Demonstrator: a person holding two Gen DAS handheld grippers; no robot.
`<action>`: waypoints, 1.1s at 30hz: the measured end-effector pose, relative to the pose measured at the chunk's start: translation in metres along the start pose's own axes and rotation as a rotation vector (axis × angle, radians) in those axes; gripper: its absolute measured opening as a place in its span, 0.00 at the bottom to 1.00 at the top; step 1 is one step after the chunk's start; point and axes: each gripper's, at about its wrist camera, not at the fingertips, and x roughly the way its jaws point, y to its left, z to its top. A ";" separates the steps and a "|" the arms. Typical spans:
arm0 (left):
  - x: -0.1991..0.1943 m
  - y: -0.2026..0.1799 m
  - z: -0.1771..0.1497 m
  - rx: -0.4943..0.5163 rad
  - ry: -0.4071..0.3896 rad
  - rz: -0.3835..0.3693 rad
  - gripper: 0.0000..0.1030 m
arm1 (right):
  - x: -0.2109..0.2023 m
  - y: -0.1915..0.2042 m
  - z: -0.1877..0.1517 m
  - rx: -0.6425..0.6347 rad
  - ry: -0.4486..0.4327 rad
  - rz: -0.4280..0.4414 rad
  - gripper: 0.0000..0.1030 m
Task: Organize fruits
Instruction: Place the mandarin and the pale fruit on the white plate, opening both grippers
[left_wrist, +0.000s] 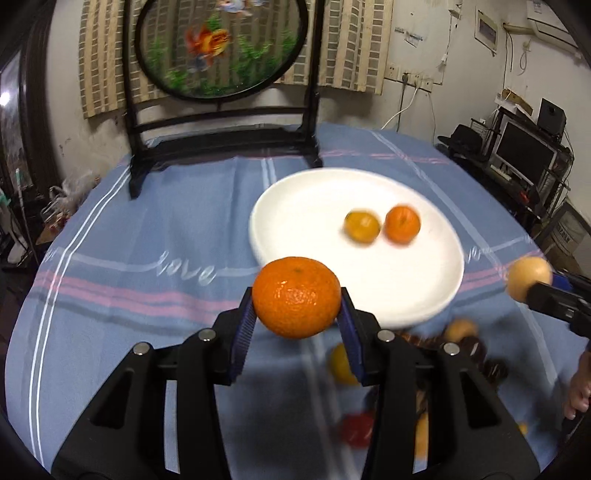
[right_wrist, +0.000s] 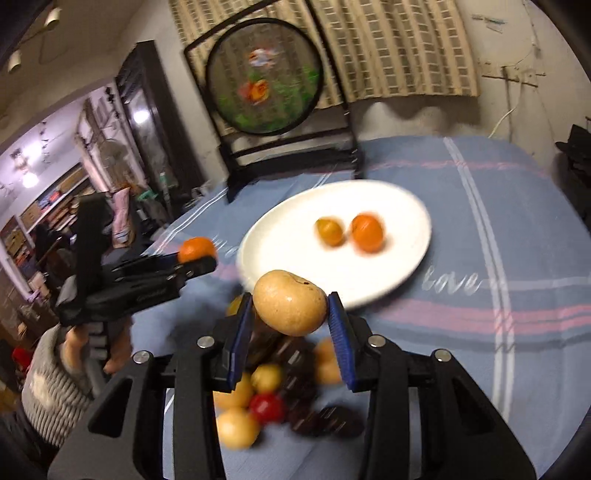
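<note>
Our left tongs (left_wrist: 296, 298) clenched on orange mandarin (left_wrist: 296, 297), held above bench (left_wrist: 147, 258) just before white plate (left_wrist: 314, 206). Our right tongs (right_wrist: 290, 303) grasping tan round fruit (right_wrist: 290, 302), pads pressing both sides, above fruit pile (right_wrist: 273, 391) on blue striped cloth. Plate carries two small fruits side by side: yellowish one (left_wrist: 362, 226), orange one (left_wrist: 402, 224)

Blurred fruit pile (right_wrist: 280, 391) behind the right tool (right_wrist: 291, 310)
</note>
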 end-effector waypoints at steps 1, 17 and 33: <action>0.008 -0.005 0.009 -0.007 0.004 -0.011 0.43 | 0.006 -0.004 0.008 0.002 0.005 -0.020 0.39; 0.062 -0.011 0.017 -0.022 0.062 0.006 0.66 | 0.067 -0.023 0.024 -0.055 0.036 -0.140 0.68; -0.013 0.009 -0.034 -0.060 -0.042 0.074 0.85 | -0.022 -0.024 -0.013 0.055 -0.134 -0.122 0.99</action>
